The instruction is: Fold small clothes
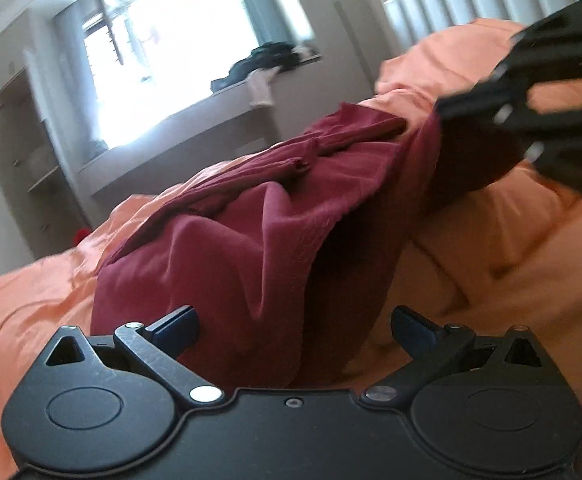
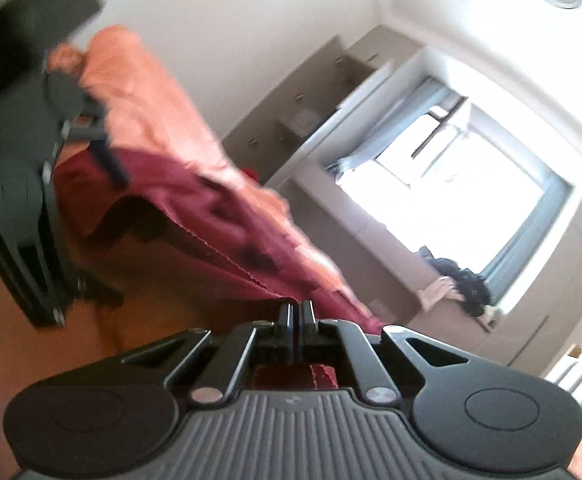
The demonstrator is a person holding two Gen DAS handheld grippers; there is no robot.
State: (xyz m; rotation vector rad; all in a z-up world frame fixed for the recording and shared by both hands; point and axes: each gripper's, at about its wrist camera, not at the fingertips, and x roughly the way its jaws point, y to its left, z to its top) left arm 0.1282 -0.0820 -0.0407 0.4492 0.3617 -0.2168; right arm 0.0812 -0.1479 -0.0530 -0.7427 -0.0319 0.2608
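Two grippers work a dark red garment [image 1: 251, 240] lying on the orange bedcover [image 1: 511, 248]. The right gripper [image 2: 297, 312], low in its frame and roughly level, is clenched on the garment's edge, cloth bunched behind its fingers. The left gripper [image 1: 295, 330] tilts downward, jaws spread wide, cloth between them unpinched.

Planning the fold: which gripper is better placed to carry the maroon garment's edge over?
Right gripper: its jaws are shut on the maroon garment. The left gripper is open, holding nothing.
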